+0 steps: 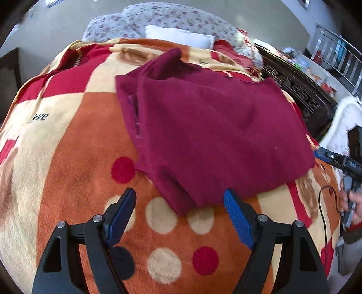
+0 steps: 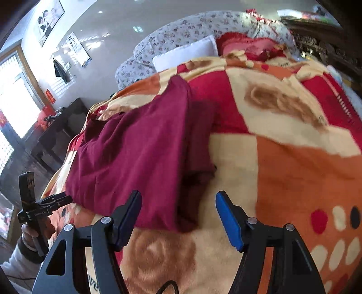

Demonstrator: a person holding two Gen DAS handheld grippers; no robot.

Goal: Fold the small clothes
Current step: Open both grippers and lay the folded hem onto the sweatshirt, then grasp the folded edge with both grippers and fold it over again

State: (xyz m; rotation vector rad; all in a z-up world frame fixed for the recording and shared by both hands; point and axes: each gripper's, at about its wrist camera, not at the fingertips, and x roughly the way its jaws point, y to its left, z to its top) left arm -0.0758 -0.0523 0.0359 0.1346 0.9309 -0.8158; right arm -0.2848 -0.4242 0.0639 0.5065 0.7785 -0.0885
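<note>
A dark red garment [image 1: 215,126] lies partly folded on a patterned blanket [image 1: 74,181], with one layer laid over another. It also shows in the right wrist view [image 2: 140,153]. My left gripper [image 1: 179,199] is open and empty, just short of the garment's near corner. My right gripper [image 2: 178,203] is open and empty, with the garment's near edge between its fingers' line of sight. The other hand-held gripper shows at the right edge of the left wrist view [image 1: 346,162] and at the left edge of the right wrist view [image 2: 38,208].
The blanket [image 2: 294,158] covers a bed. A white pillow [image 1: 178,36] and a floral quilt [image 1: 172,18] lie at the far end. A dark carved headboard [image 1: 301,95] runs along one side. A dark low table [image 2: 58,133] stands beside the bed.
</note>
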